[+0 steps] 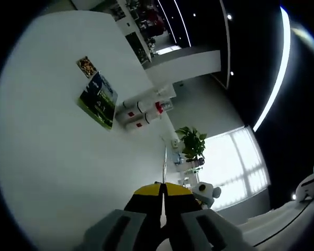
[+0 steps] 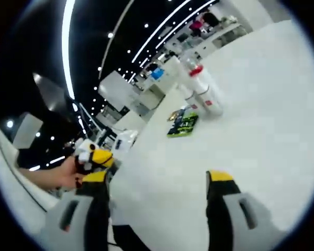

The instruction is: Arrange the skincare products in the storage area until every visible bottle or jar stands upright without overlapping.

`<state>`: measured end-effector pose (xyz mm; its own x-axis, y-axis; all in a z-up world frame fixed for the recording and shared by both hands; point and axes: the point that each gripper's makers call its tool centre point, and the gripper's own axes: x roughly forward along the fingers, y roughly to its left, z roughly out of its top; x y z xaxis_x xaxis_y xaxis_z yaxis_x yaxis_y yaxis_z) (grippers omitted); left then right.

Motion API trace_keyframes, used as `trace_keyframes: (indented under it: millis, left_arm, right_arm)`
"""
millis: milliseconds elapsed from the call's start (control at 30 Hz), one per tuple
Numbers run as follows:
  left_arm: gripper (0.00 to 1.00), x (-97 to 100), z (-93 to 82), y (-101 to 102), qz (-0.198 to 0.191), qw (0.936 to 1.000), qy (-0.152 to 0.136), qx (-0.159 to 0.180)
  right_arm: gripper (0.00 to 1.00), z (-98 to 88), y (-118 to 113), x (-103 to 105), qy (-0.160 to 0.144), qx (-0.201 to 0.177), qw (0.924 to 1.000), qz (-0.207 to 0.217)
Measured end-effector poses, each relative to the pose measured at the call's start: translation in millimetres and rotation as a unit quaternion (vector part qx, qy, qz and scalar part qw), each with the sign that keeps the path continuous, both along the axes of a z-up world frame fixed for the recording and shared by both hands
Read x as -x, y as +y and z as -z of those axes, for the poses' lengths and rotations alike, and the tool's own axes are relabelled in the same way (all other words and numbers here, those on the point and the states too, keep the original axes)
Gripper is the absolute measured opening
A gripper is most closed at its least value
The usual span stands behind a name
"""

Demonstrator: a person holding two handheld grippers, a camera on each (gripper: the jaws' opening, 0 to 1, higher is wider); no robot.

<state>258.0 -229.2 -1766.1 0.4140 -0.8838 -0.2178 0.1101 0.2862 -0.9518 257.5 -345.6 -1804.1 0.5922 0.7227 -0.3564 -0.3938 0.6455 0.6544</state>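
Note:
A tight group of white bottles (image 1: 137, 114) with red labels, one with a red cap, seems to stand upright near the white table's far edge; in the right gripper view the bottles (image 2: 203, 93) rise beyond a flat green packet (image 2: 182, 123). The green packet (image 1: 98, 100) lies beside them on the table. My left gripper (image 1: 163, 192) is shut with nothing between its yellow tips, well short of the bottles. My right gripper (image 2: 158, 178) is open wide over bare tabletop, nothing in it. The left gripper (image 2: 96, 157) shows at the left, held by a hand (image 2: 60, 177).
A small printed card (image 1: 86, 66) lies past the green packet. The white table (image 1: 47, 157) has broad bare surface between the grippers and the products. Beyond its edge are shelves, a potted plant (image 1: 192, 142) and a bright window.

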Motion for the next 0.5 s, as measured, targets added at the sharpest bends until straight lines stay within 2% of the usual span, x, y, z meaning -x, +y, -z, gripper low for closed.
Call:
trace_keyframes:
  millis: [133, 233, 300, 433, 500]
  left_arm:
    - [0.00, -9.1, 2.3, 8.6, -0.011, 0.9999, 0.007, -0.005]
    - [0.01, -15.8, 2.8, 14.3, -0.018, 0.9998, 0.009, -0.008]
    - [0.01, -24.2, 4.1, 22.1, -0.024, 0.9996, 0.010, -0.012]
    - [0.01, -40.0, 5.8, 32.8, -0.036, 0.9992, 0.012, -0.015]
    - [0.01, -48.0, 7.8, 37.2, -0.037, 0.9990, 0.013, -0.023]
  right_arm:
    - [0.80, 8.3, -7.9, 0.4, -0.003, 0.059, 0.9983, -0.004]
    - [0.81, 10.1, -8.8, 0.9, -0.009, 0.076, 0.9970, -0.013]
    - [0.84, 15.2, -11.5, 1.9, -0.011, 0.101, 0.9946, -0.021]
    - [0.93, 21.9, -14.8, 4.8, -0.005, 0.114, 0.9931, -0.027]
    - [0.94, 23.7, -19.2, 6.5, -0.005, 0.122, 0.9922, -0.027]
